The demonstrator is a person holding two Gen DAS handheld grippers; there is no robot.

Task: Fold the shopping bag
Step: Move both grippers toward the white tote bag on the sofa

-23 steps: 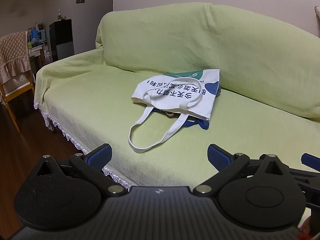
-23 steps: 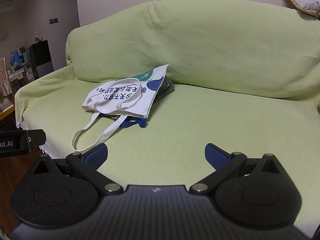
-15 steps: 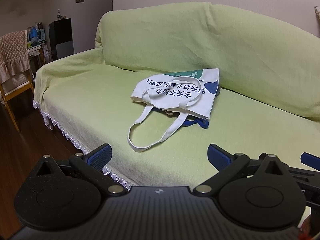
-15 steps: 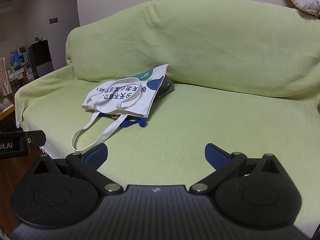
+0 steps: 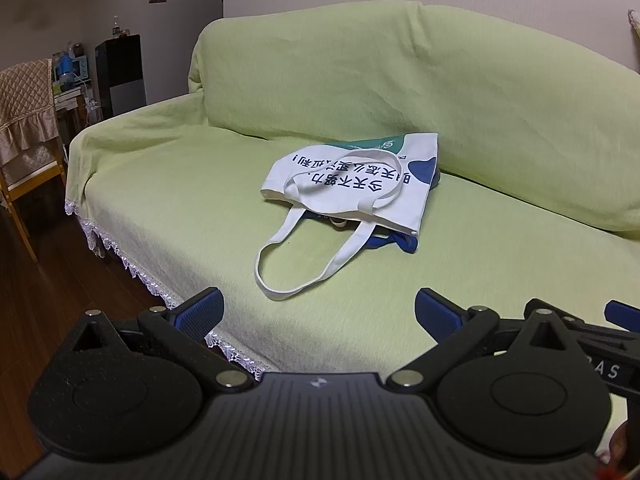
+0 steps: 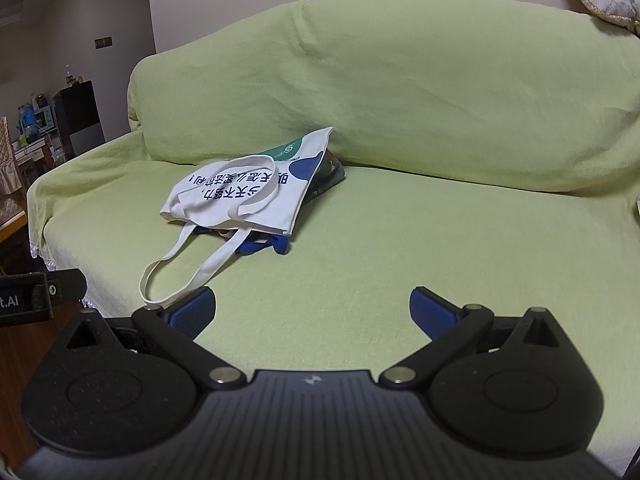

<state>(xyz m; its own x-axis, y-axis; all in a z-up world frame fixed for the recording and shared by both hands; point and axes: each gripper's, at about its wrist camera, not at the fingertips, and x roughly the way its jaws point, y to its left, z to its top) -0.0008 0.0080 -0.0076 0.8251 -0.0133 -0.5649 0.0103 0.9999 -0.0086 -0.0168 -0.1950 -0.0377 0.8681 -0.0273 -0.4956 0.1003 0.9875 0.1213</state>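
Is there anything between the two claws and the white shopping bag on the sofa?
Nothing visible. Only bare green sofa cover lies between the open left claw, the open right claw and the shopping bag.

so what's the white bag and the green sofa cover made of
White bag: looks like matte woven canvas or cotton, limp, with flat webbing-like handles and printed dark blue characters. Green sofa cover: soft matte cloth, probably cotton; it drapes in wrinkles and has white lace trim.

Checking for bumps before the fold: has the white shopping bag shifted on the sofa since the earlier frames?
No. The white shopping bag lies where it did against the sofa backrest.
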